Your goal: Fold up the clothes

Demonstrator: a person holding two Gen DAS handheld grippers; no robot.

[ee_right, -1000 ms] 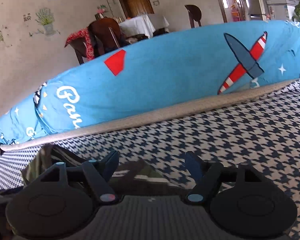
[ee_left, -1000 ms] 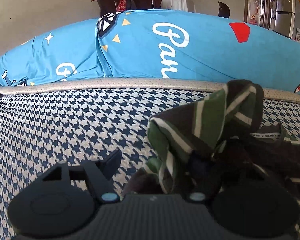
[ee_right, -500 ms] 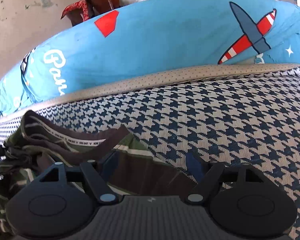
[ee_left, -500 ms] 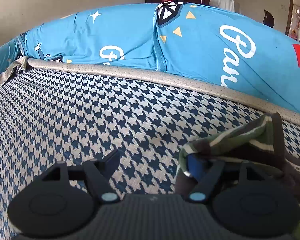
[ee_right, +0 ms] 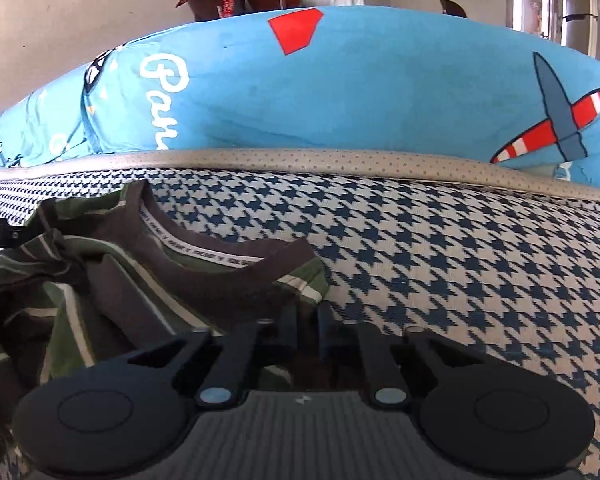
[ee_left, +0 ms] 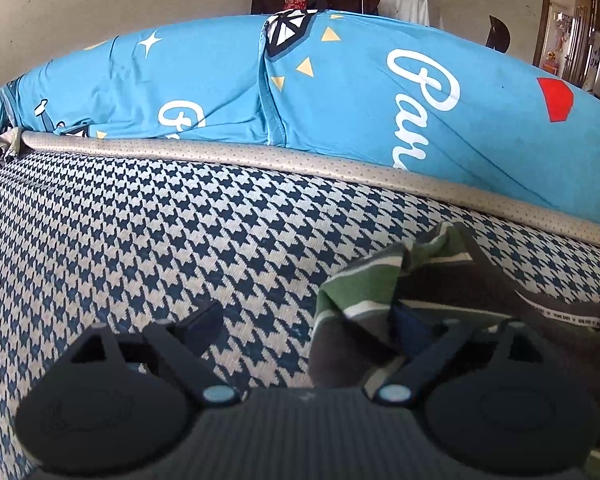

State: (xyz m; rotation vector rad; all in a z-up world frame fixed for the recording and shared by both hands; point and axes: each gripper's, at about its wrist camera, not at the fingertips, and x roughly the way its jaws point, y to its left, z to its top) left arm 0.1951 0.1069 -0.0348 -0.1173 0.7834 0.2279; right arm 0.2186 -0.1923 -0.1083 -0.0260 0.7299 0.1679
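A crumpled T-shirt with green, brown and white stripes lies on the houndstooth bed surface. Its brown collar faces up in the right wrist view. My right gripper is shut on the shirt, pinching the shoulder edge just right of the collar. My left gripper is open at the shirt's left edge. A fold of cloth lies over its right finger, and its left finger rests over bare bed.
A long blue bolster with white lettering, a red patch and a plane print lines the far edge behind a beige piping strip. Bare houndstooth surface extends left of the shirt and right of it. Chairs and a doorway stand beyond.
My right gripper went from open to shut on the shirt's shoulder edge. The shirt, bunched up high a second ago, now lies lower, and my left gripper has shifted left.
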